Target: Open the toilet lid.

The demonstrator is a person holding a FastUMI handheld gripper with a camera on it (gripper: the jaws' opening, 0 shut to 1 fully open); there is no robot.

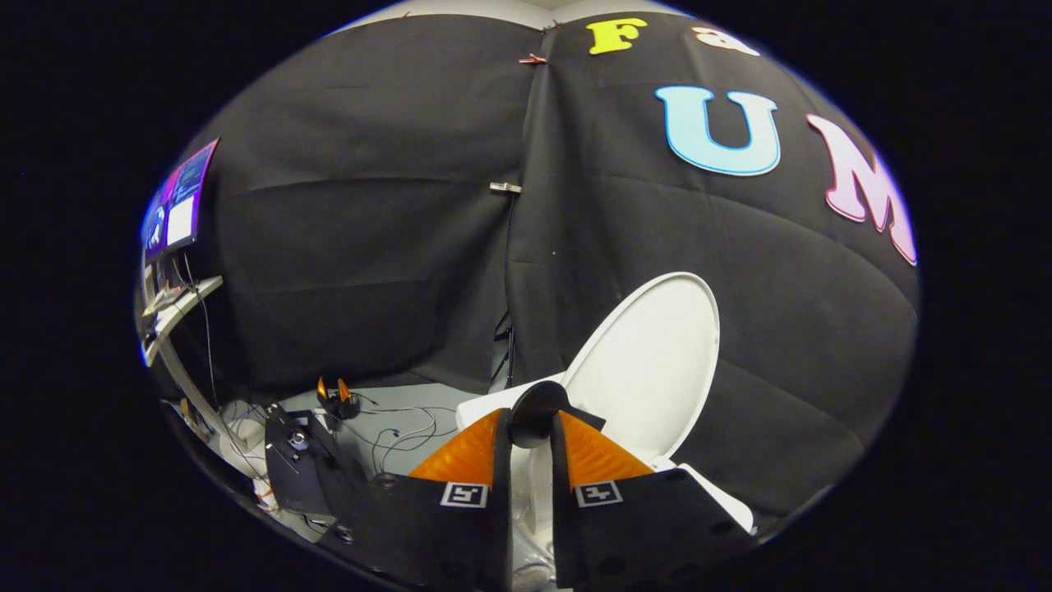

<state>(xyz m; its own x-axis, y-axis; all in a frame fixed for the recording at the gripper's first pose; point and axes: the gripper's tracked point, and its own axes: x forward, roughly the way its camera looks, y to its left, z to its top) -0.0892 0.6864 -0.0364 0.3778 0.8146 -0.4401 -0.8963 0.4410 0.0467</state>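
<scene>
Far left: monitor (179, 201) glowing on a slanted stand (177, 316), shelf just beneath it. Below that, floor (411, 411) strewn with loose cables (403, 432) and a dark device (292, 469) beside them; a second gripper (335, 395) resting further back on the floor, near the black cloth wall (353, 247).

Centre now: gripper (530, 423) low and close, fingers (464, 452) drawn narrow with a slim gap, a dark round knob-like piece (534, 411) sitting right at the tips. Pinched or merely in front — cannot tell. Pale toilet body showing through the gap between the fingers.

Right of the tips: toilet lid (653, 362) raised, standing steep and leaning back toward the cloth wall, pale underside facing the camera. Looks open or very nearly so. Toilet rim (715, 489) peeking out just beyond the right finger; bowl contents hidden behind the fingers.

Risks from here: lid not past its balance point and dropping shut once let go; tips snagging on withdrawal and dragging the lid forward; cloth behind pushing the lid back down.
</scene>
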